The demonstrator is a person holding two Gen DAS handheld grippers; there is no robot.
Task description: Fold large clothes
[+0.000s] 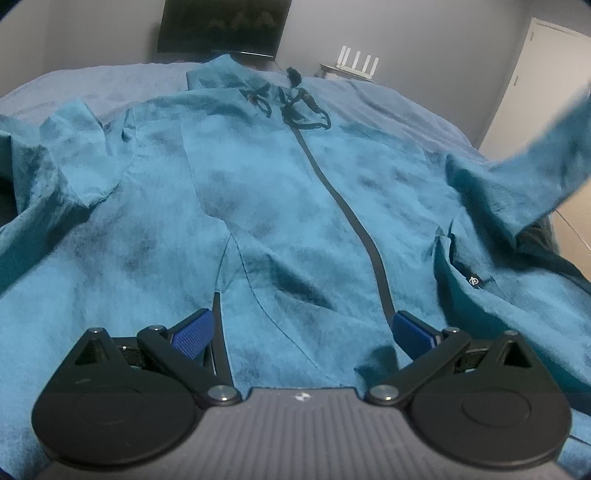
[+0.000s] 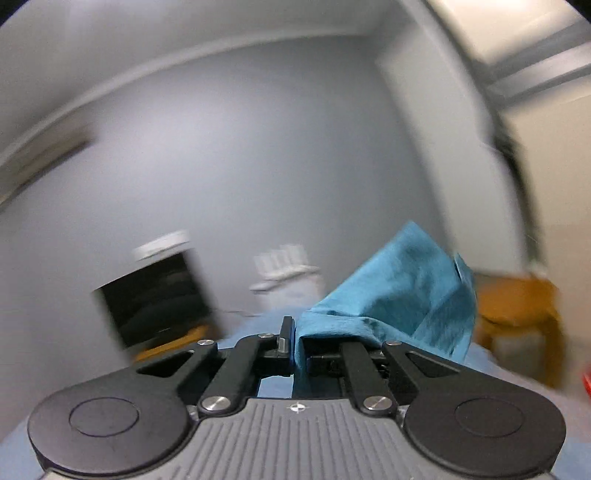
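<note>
Left tongs (image 1: 303, 332) gape over the unfolded jacket (image 1: 258, 206) on the bed (image 1: 110, 81); right tongs (image 2: 293, 343) clench a raised sleeve (image 2: 399, 288), so folding is barely begun

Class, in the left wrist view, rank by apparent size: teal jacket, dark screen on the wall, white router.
1. teal jacket
2. dark screen, far off
3. white router, also far off, so true sizes are unsure.

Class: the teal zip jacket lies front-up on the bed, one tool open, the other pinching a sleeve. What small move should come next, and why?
Probably carry the right sleeve inward across the zipper. The right tool is shut on its teal fabric, lifted off the bed, while the left tool hovers open over the hem, holding nothing.
</note>
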